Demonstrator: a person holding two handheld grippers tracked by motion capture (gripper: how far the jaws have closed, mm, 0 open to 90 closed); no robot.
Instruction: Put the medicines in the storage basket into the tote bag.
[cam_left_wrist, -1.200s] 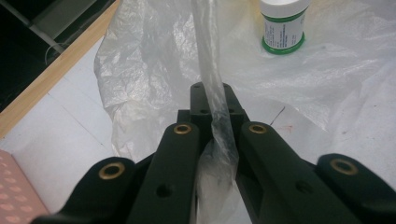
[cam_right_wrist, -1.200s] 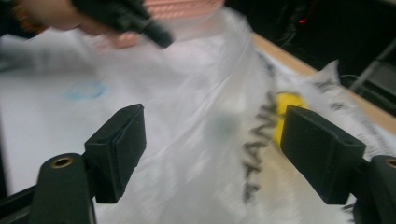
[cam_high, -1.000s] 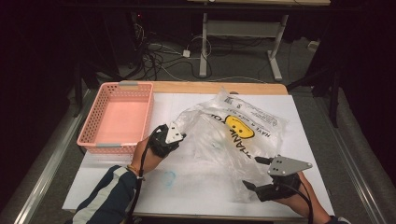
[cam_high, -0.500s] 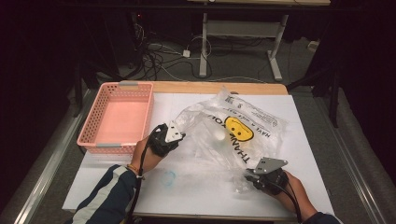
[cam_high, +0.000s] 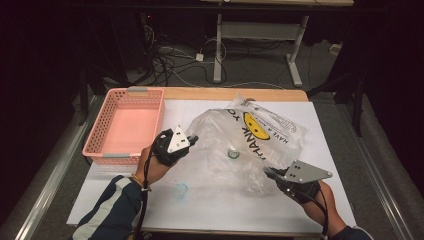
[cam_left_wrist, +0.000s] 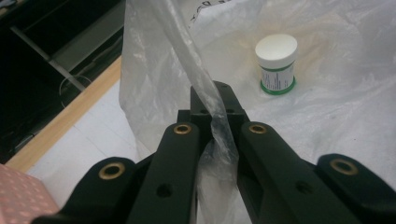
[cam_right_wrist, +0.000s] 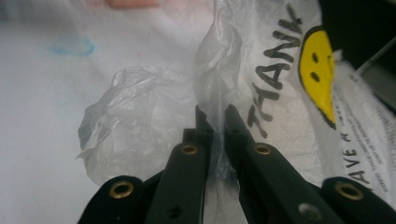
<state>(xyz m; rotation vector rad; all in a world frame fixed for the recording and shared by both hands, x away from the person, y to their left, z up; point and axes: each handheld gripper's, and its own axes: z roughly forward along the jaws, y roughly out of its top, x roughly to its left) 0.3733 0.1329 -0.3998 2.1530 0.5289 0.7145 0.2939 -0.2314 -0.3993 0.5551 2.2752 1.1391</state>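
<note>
The left hand-held gripper rises from six o'clock, its two black jaws closed on a twisted strip of the clear plastic bag, which stretches taut toward twelve o'clock. At two o'clock a small white-lidded jar with a green label band stands upright on the bag's crumpled plastic. The tabletop shows white at nine o'clock, its wooden edge running beside it.

To your left an empty pink plastic lattice basket rests on the white-covered wooden counter, a small blue ring mark lies near its front edge, and tangled cables cross the floor beyond.
</note>
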